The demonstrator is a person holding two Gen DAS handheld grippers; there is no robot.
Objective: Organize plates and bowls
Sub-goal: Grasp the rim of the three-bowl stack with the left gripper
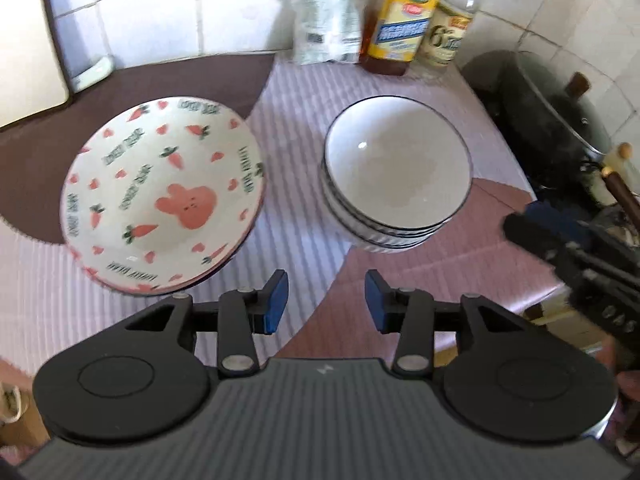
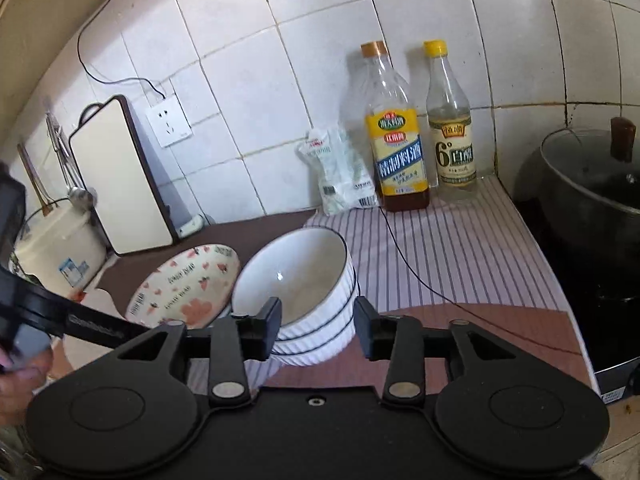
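The left claw [image 1: 326, 300] points steeply down, its blue pads [image 1: 278, 300] apart and nothing between them. The right claw [image 2: 316, 330] points less steeply, jaws apart and, it seems, clear of anything. Part of a hand [image 2: 22, 384] shows, blurred.

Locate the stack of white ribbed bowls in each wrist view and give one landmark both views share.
Left wrist view: the stack of white ribbed bowls sits right of centre, beside the carrot-print plates.
Right wrist view: it sits low at centre, just beyond the right gripper.
Shared landmark: the yellow-labelled bottle against the tiled wall.
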